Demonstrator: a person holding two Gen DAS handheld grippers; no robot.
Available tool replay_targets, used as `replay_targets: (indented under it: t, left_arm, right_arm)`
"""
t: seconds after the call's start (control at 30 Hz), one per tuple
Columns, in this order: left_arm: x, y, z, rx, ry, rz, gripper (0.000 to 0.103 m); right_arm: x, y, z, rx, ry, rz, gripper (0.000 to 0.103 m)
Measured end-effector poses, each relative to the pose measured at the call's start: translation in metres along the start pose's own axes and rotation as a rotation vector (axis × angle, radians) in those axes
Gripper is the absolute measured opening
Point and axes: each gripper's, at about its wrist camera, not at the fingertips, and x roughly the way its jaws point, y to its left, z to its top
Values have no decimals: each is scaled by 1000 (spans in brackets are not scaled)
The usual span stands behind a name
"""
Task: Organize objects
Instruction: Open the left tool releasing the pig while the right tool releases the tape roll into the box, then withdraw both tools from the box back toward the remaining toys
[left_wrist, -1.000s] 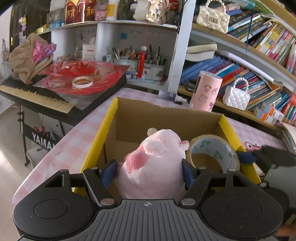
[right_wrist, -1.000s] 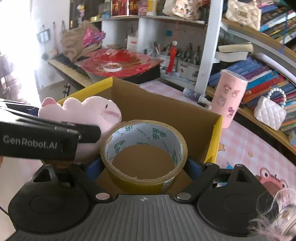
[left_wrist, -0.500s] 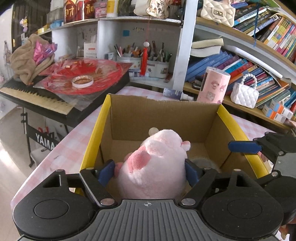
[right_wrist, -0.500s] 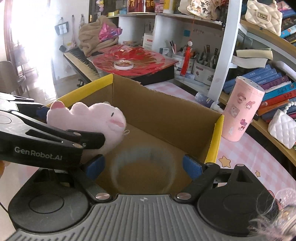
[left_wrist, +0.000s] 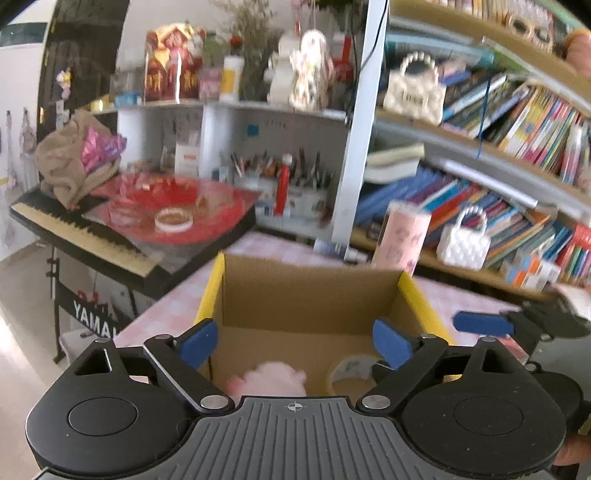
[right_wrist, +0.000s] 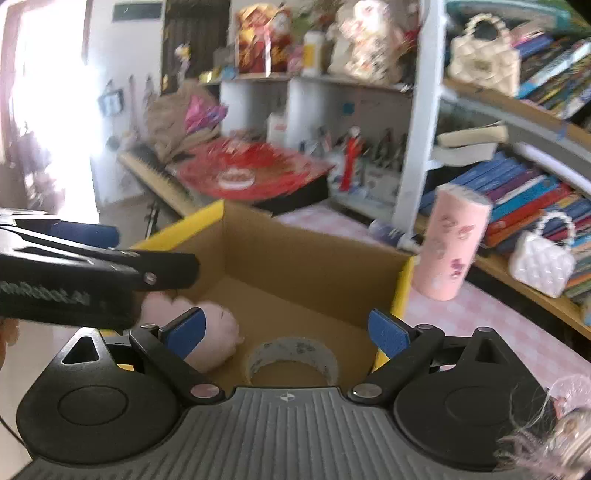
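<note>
Both toys of a second ago have left their grips: the plush (left_wrist: 267, 380) and the tape (right_wrist: 291, 356) now lie on the floor of the box (left_wrist: 310, 295), plush to the left, tape just beside it on the right, apparently not quite touching. Left tongs (left_wrist: 295, 339) are spread wide and carry nothing, raised above the box's near edge; the right tongs (right_wrist: 288, 330) are likewise spread and bare, hovering over the tape. Each wrist view is tilted up toward the shelves, and the blur suggests both arms are lifting away. By my reading the drop-off is done and the step in hand is the withdrawal. To do it well, lift straight up with the fingers spread so no pad catches the yellow rim or drags the plush back out, and keep the two tools apart, since they sit close over the same opening. A pink cup (right_wrist: 448, 243) stands on the checked surface (right_wrist: 476, 317) just right of the box, perhaps the next candidate.
</note>
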Motion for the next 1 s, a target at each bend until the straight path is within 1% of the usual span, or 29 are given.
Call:
replay_targets:
  t: [0.13, 0.23, 0.43, 0.53, 0.73, 0.87, 1.0]
  left_arm:
    - [-26, 3, -1, -24, -54, -5, 96]
    - [-42, 5, -9, -40, -62, -3, 97]
    - [-63, 7, -34, -4, -17, 5, 98]
    - [-71, 6, -49, 21, 10, 10, 98]
    - [-91, 3, -80, 79, 52, 11, 98]
    - [-100, 1, -94, 110, 84, 2, 98]
    - [-109, 3, -102, 112, 93, -3, 98]
  right_arm:
    - [-30, 1, -3, 55, -33, -76, 97]
    - [-50, 3, -10, 98, -42, -128, 98]
    - [-86, 13, -35, 188, -24, -234, 99]
    - [-100, 26, -52, 205, 4, -290, 99]
    - [-118, 51, -87, 255, 64, -371, 99]
    - [-129, 69, -107, 254, 98, -404, 100]
    - [-137, 73, -118, 283, 127, -430, 100]
